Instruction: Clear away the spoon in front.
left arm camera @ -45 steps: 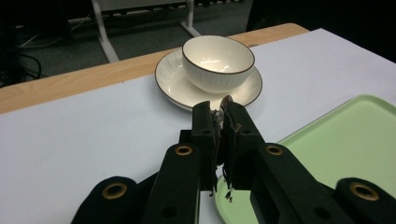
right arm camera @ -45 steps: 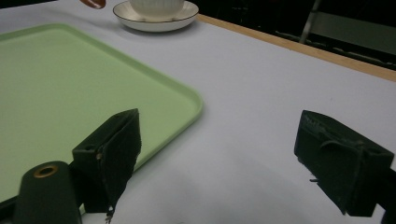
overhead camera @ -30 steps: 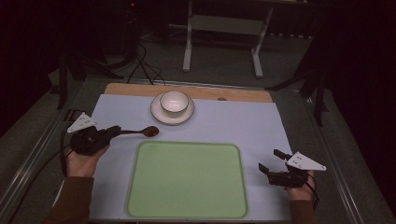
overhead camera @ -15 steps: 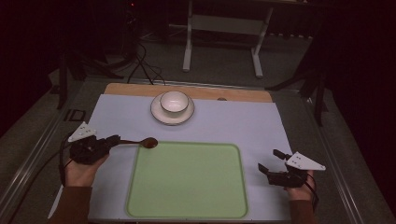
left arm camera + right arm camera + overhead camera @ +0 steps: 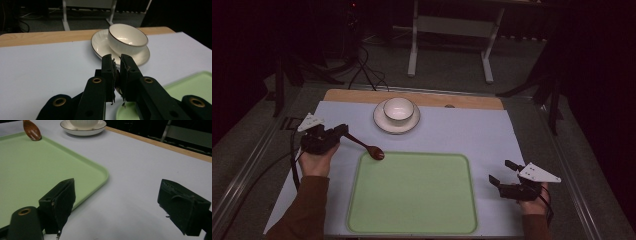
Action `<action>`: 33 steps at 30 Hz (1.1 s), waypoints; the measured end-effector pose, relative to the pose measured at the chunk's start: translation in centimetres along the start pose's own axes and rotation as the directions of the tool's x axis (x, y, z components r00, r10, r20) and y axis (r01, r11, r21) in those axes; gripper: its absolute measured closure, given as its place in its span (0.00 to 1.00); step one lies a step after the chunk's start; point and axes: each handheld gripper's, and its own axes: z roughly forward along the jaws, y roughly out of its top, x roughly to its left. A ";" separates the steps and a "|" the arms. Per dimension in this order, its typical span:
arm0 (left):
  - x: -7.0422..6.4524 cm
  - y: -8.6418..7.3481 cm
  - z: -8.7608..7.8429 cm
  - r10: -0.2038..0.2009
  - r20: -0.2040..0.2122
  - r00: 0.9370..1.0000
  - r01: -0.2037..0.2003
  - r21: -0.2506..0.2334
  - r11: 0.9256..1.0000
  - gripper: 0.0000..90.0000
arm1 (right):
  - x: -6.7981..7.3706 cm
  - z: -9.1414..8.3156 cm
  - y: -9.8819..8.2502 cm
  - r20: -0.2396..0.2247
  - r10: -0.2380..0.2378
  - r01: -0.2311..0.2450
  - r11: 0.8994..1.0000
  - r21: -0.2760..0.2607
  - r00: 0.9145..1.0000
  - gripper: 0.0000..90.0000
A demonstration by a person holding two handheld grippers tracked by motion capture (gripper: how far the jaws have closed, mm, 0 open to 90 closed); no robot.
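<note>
One dark brown wooden spoon (image 5: 363, 145) is the thing in hand: the left gripper (image 5: 337, 133) has its fingers clenched on the handle end, and the spoon slants down so that its bowl rests at the near-left corner rim of the pale green rounded plastic tray (image 5: 412, 227). From the right gripper view, the spoon's bowl (image 5: 32, 130) sits right on that raised edge, not yet inside.

To do this well, I would judge the bowl needs a small lift over the rim before it goes any farther in, or it may catch and twist in the grip. Lay it flat on the tray floor, then let go. The cream ceramic bowl on its gold-rimmed saucer (image 5: 397, 113) stands well apart at the back of the white-covered counter (image 5: 472, 135), so there is little to bump.

The left hand (image 5: 315, 160) reaches in from the near-left, forearm along the counter's edge, gripper aimed toward the tray. The right gripper (image 5: 504, 176) rests low beside the tray's right side, its fingers released and spread wide with nothing between them.
</note>
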 end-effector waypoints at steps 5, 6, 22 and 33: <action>0.8 0.3 1.9 -0.055 -0.009 0.998 0.055 -0.004 0.998 0.91 | 0.0 0.0 0.0 -0.001 0.000 0.000 1.000 0.002 1.000 0.16; 0.9 0.4 2.2 -0.066 -0.007 0.998 0.066 -0.002 0.998 0.91 | 0.0 0.0 0.0 0.000 -0.001 0.001 1.000 0.003 1.000 0.16; 0.9 1.1 1.5 -0.114 0.126 0.985 0.114 0.002 0.993 0.93 | 0.1 0.1 0.0 0.007 -0.017 0.016 1.000 0.019 1.000 0.16; -0.2 0.6 -1.5 -0.070 0.175 0.982 0.067 0.026 0.997 0.93 | 0.1 0.1 0.0 0.007 -0.018 0.018 1.000 0.022 1.000 0.16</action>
